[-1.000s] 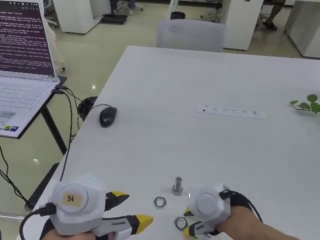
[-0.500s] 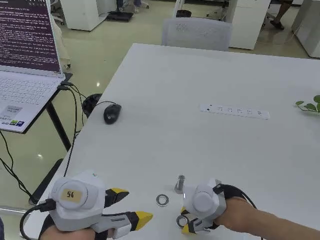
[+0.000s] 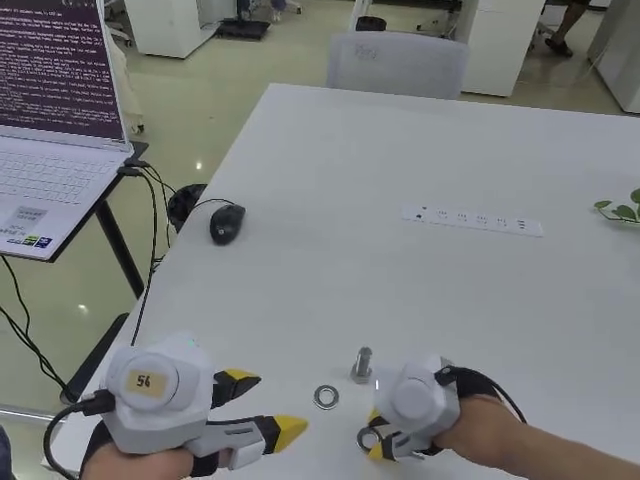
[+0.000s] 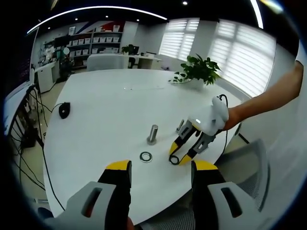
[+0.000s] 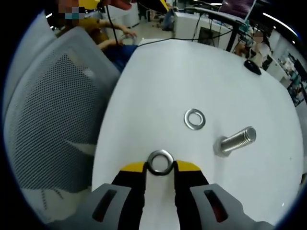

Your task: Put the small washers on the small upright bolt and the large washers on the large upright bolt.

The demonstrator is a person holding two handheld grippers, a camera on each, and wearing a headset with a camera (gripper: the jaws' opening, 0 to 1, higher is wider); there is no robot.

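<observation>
The right claw [image 5: 159, 168] is pinching a washer [image 5: 159, 162] by its rim between the yellow tips, with the ring's open face turned toward that claw's own camera. It is low over the white tabletop [image 3: 400, 200] or resting on it; I cannot tell which. A loose washer [image 5: 194, 119] lies flat on the tabletop near it, and the upright bolt [image 5: 235, 140] stands close beside that one. The left claw [image 4: 160, 167] is spread and carries nothing, hovering at the near edge. To do this step well, the pinched ring likely needs tilting until it is level. Its hole should then be centred over the bolt's top and lowered over the thread before the tips part, since letting go early risks it rolling away. In the left gripper view a slimmer upright post [image 4: 180, 125] just beside the right claw may be the other bolt, though it is too small to tell. Matching washer size to bolt therefore deserves a check first.
</observation>
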